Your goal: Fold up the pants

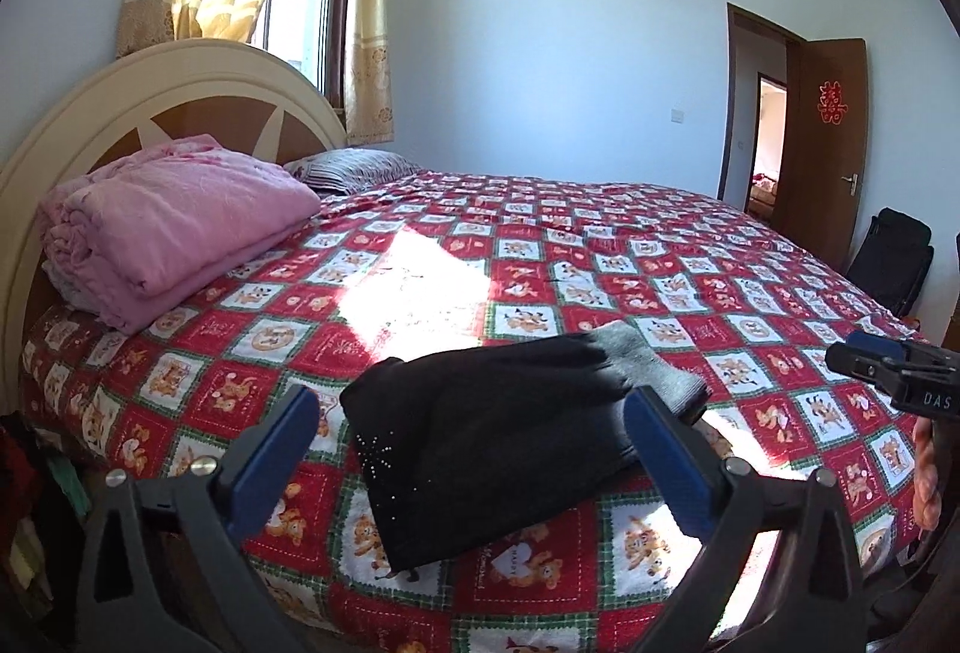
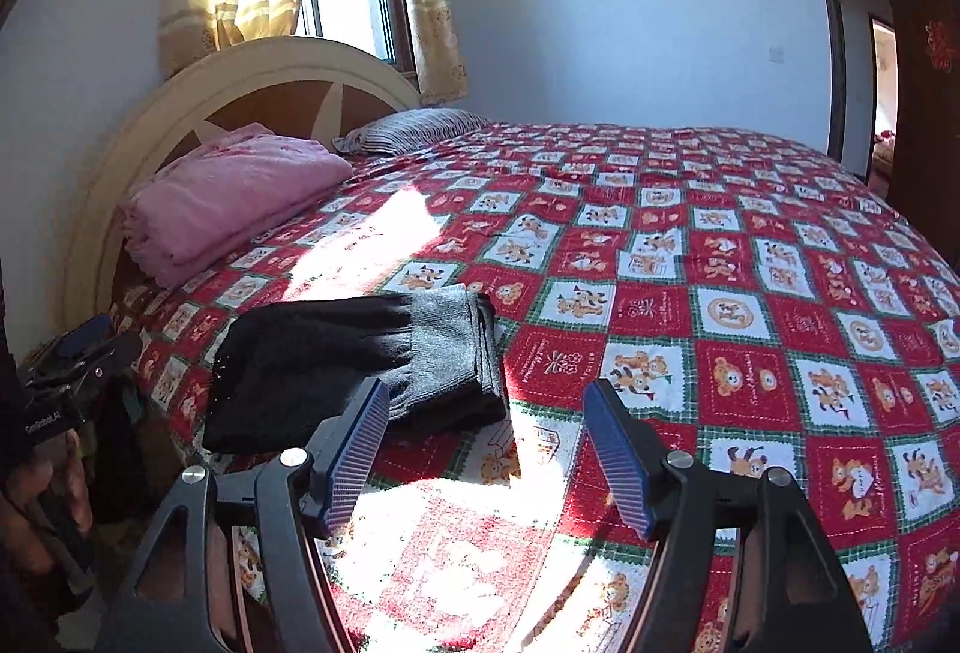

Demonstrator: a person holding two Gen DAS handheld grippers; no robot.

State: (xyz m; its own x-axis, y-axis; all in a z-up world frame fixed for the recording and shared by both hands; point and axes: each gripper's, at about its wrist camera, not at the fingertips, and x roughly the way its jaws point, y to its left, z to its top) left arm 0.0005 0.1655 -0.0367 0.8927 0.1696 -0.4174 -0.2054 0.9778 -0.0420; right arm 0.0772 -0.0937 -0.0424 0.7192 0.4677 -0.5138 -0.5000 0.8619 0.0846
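Note:
Black pants [image 1: 498, 437] with a grey waistband lie folded in a compact bundle on the red patterned bedspread [image 1: 690, 287], near the bed's front edge. My left gripper [image 1: 474, 407] hovers above and in front of the bundle, open wide, with nothing between its blue pads. In the right wrist view the folded pants [image 2: 360, 359] lie to the left of my right gripper [image 2: 486, 401], which is open and holds nothing. The right gripper also shows at the right edge of the left wrist view, and the left gripper [image 2: 78, 353] at the left edge of the right wrist view.
A folded pink blanket [image 1: 174, 227] and a striped pillow [image 1: 354, 167] lie by the cream headboard [image 1: 138, 89]. A bright sun patch crosses the bedspread. An open brown door [image 1: 822, 143] and a black bag [image 1: 894, 263] stand at the far right. Clothes hang beside the bed's left corner.

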